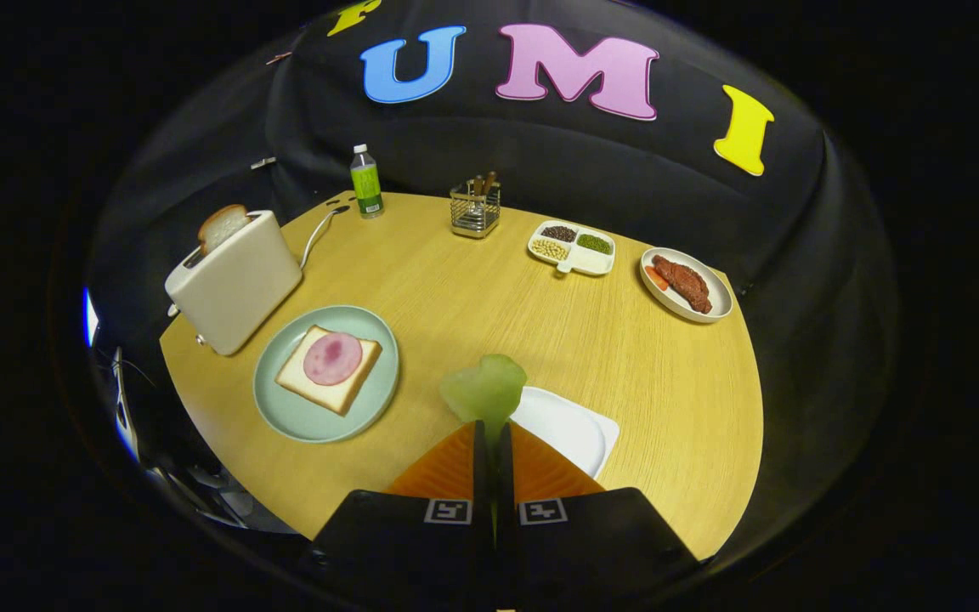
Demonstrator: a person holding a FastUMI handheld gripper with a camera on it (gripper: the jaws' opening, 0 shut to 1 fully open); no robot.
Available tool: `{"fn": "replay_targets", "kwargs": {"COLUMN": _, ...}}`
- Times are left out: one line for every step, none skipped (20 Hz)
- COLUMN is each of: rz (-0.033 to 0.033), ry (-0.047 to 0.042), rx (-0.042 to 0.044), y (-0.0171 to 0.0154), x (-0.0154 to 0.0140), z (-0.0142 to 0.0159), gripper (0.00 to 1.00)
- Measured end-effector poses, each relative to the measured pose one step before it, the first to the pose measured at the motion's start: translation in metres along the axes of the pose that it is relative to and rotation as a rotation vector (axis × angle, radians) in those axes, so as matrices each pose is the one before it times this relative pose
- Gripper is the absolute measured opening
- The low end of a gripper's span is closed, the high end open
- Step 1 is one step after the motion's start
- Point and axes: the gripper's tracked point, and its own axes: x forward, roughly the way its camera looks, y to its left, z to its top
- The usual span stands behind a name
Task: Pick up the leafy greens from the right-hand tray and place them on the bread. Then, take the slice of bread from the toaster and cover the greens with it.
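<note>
My gripper (489, 427) is shut on a pale green leaf (484, 389), which sticks up past the fingertips and hangs above the table. Under it and to the right lies the white tray (570, 427), partly hidden by the fingers. Ahead to the left, a light green plate (285, 408) holds a slice of bread (330, 393) topped with a round pink ham slice (332, 358). Farther left stands a cream toaster (234, 279) with a second bread slice (222, 225) poking out of its slot.
At the far side of the round wooden table (489, 289) stand a green-labelled bottle (366, 182), a wire cutlery holder (474, 208), a white divided dish of beans and seeds (572, 246) and a plate with meat (685, 285). The toaster's cord (319, 231) runs toward the bottle.
</note>
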Motion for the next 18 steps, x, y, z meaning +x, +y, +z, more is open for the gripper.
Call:
{"fn": "replay_targets", "kwargs": {"rz": -0.00296, "ry": -0.00897, "rx": -0.00142, "y": 0.00772, "x": -0.00428, "z": 0.00704, "gripper": 0.06}}
{"fn": "replay_targets", "kwargs": {"rz": -0.00251, "ry": -0.01576, "rx": -0.00366, "y": 0.00679, "x": -0.00335, "z": 0.00866, "gripper": 0.06}}
{"fn": "replay_targets", "kwargs": {"rz": 0.00185, "ry": -0.01411, "rx": -0.00569, "y": 0.00924, "x": -0.00255, "z": 0.00704, "gripper": 0.06}}
{"fn": "replay_targets", "kwargs": {"rz": 0.0072, "ry": -0.01465, "rx": -0.00197, "y": 0.01019, "x": -0.00191, "z": 0.00831, "gripper": 0.05}}
{"fn": "replay_targets", "kwargs": {"rz": 0.01121, "ry": -0.01032, "rx": -0.00072, "y": 0.01062, "x": -0.00104, "z": 0.00679, "gripper": 0.05}}
{"fn": "replay_targets", "kwargs": {"rz": 0.01079, "ry": -0.0052, "rx": -0.00324, "y": 0.00955, "x": 0.00008, "z": 0.0054, "gripper": 0.06}}
{"fn": "replay_targets", "kwargs": {"rz": 0.00648, "ry": -0.00751, "rx": -0.00858, "y": 0.00912, "x": 0.00022, "z": 0.00502, "gripper": 0.06}}
{"fn": "replay_targets", "kwargs": {"rz": 0.00289, "ry": -0.0081, "rx": -0.01553, "y": 0.00698, "x": 0.00255, "z": 0.00516, "gripper": 0.06}}
{"fn": "replay_targets", "kwargs": {"rz": 0.00502, "ry": -0.0027, "rx": -0.01791, "y": 0.00806, "x": 0.00375, "z": 0.0031, "gripper": 0.06}}
{"fn": "replay_targets", "kwargs": {"rz": 0.00699, "ry": -0.00377, "rx": -0.01638, "y": 0.00756, "x": 0.00373, "z": 0.0021, "gripper": 0.06}}
{"fn": "replay_targets", "kwargs": {"rz": 0.00784, "ry": 0.00065, "rx": -0.01701, "y": 0.00844, "x": 0.00346, "z": 0.00082, "gripper": 0.06}}
{"fn": "replay_targets", "kwargs": {"rz": 0.00513, "ry": 0.00177, "rx": -0.01578, "y": 0.00684, "x": 0.00458, "z": 0.00102, "gripper": 0.06}}
{"fn": "replay_targets", "kwargs": {"rz": 0.00373, "ry": -0.00413, "rx": -0.01643, "y": 0.00752, "x": 0.00555, "z": 0.00206, "gripper": 0.06}}
{"fn": "replay_targets", "kwargs": {"rz": -0.00169, "ry": -0.00963, "rx": -0.01939, "y": 0.00539, "x": 0.00501, "z": 0.00275, "gripper": 0.06}}
{"fn": "replay_targets", "kwargs": {"rz": 0.00178, "ry": -0.00505, "rx": -0.01907, "y": 0.00604, "x": 0.00737, "z": 0.00251, "gripper": 0.06}}
{"fn": "replay_targets", "kwargs": {"rz": 0.01065, "ry": -0.00356, "rx": -0.01566, "y": 0.00886, "x": 0.00589, "z": 0.00033, "gripper": 0.07}}
{"fn": "replay_targets", "kwargs": {"rz": 0.00814, "ry": -0.00045, "rx": -0.01623, "y": 0.00858, "x": 0.00756, "z": 0.00003, "gripper": 0.07}}
{"fn": "replay_targets", "kwargs": {"rz": 0.00346, "ry": 0.00009, "rx": -0.01733, "y": 0.00603, "x": 0.00679, "z": 0.00003, "gripper": 0.07}}
